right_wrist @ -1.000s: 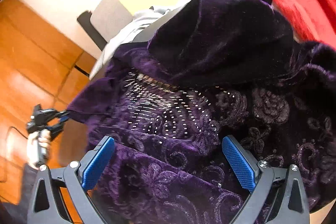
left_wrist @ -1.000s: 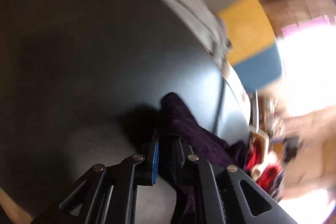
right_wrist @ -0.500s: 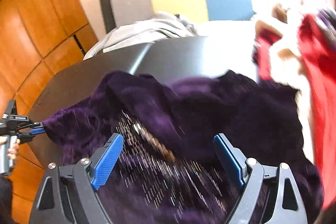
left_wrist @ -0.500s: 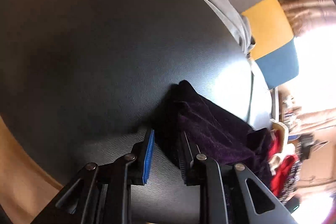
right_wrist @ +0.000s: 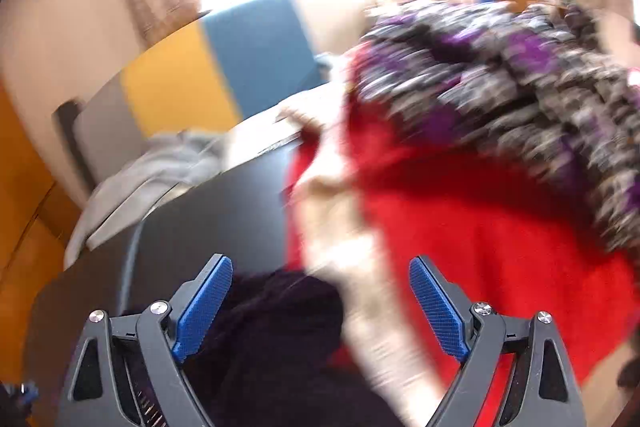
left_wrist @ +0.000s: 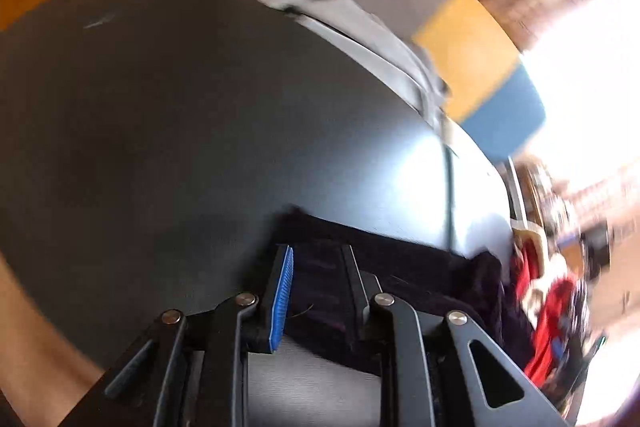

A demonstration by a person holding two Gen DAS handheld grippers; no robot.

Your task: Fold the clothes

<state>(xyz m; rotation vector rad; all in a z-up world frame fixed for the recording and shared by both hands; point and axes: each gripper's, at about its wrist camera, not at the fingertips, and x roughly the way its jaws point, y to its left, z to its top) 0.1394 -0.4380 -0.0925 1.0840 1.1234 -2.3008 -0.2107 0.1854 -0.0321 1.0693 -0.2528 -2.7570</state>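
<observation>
A broad, matte dark-grey worktop point(left_wrist: 168, 131) with a faintly grained surface fills most of the left wrist view, backed by orange wood panelling and a grey, yellow and blue upholstered seat point(right_wrist: 224, 67). A bright window washes out the far side. A heap of red fabric point(right_wrist: 480, 227) and purple-patterned knit point(right_wrist: 520, 75) lies blurred at the worktop's far end. The plush dark purple garment point(left_wrist: 400, 259) lies flat on the worktop. The left gripper point(left_wrist: 316, 283) is part-open astride its corner; the right gripper point(right_wrist: 320, 303) gapes wide above it.
</observation>
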